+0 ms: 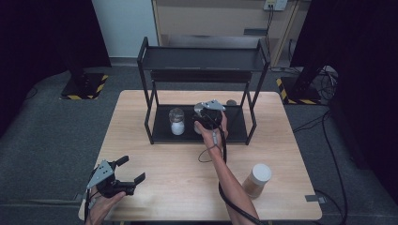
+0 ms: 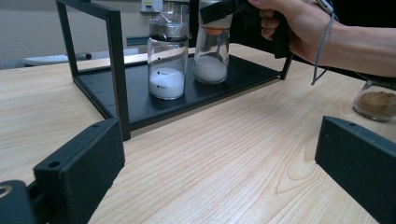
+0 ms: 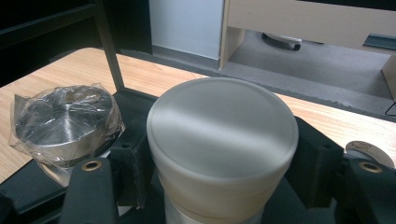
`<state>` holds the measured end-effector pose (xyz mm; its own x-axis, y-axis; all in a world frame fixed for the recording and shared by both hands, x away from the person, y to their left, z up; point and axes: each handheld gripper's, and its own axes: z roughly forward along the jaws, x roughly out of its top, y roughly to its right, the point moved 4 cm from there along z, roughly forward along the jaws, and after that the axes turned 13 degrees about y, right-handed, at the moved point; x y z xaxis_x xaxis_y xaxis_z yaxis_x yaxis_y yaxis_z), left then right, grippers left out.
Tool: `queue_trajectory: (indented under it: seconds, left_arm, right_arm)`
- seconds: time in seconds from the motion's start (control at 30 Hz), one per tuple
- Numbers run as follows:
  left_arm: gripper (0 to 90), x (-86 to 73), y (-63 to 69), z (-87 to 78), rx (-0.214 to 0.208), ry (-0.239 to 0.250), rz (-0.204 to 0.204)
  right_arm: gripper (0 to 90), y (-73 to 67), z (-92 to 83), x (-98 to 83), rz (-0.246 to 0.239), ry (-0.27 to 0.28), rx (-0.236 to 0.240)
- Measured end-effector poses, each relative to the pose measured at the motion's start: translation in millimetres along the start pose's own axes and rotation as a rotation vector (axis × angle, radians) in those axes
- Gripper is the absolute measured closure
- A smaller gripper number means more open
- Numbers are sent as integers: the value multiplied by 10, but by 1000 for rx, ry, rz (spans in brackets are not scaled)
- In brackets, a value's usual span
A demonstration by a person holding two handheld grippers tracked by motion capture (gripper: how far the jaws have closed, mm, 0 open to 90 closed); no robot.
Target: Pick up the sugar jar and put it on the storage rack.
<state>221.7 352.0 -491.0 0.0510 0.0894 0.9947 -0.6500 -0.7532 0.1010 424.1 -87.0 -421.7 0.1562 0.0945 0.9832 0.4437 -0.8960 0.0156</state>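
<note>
Right gripper (image 1: 202, 123), centre of the high view, is clamped on a white-capped jar (image 3: 223, 140) just under the cap, one jaw on each side, as the right gripper view shows close up. In the left gripper view that jar's (image 2: 212, 51) base looks to be resting on the lower shelf of the black rack (image 2: 116, 74), top centre of frame, though the contact line is hard to confirm, so it may be a hair above. It stands just beside a second jar with a plastic-wrapped dark lid (image 2: 167, 58), also holding white powder, apart from it. Step in hand reads as placing the jar on the rack's bottom shelf, nearly done. Next move likely calls for spreading the jaws and backing the hand out towards the bottom of the high view without knocking the neighbour jar or the rack's upper shelf. Left gripper (image 1: 123, 176), lower left of the high view, hangs over bare table (image 1: 178, 187) with jaws spread, holding nothing. A third jar with brown contents (image 1: 257, 180) stands lower right, well apart, probably next.
</note>
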Motion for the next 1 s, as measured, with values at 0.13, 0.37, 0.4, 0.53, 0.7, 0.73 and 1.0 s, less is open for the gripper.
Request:
queue_trajectory:
  seconds: [0.13, 0.37, 0.4, 0.53, 0.7, 0.73, 1.0]
  left_arm:
    - [4, 2, 3, 3, -1, -3, 2]
    - [4, 3, 5, 4, -1, -4, 3]
    - [4, 2, 4, 4, -1, -4, 3]
    - [4, 2, 6, 7, -2, -5, 5]
    - [4, 1, 4, 8, -1, -5, 5]
    - [4, 2, 5, 8, -1, -5, 5]
    - [4, 2, 7, 13, -2, -8, 8]
  right_arm:
    - [338, 2, -15, -28, 6, 10, -2]
    - [307, 11, -37, -50, 28, 19, 3]
    - [280, 13, -36, -49, 36, 18, 4]
    - [163, 42, -61, -24, 108, 47, 14]
    - [109, -35, -160, 159, 96, 76, 36]
    - [111, -48, -194, 189, 92, 93, 40]
    - [109, -86, -425, 440, 56, 166, 83]
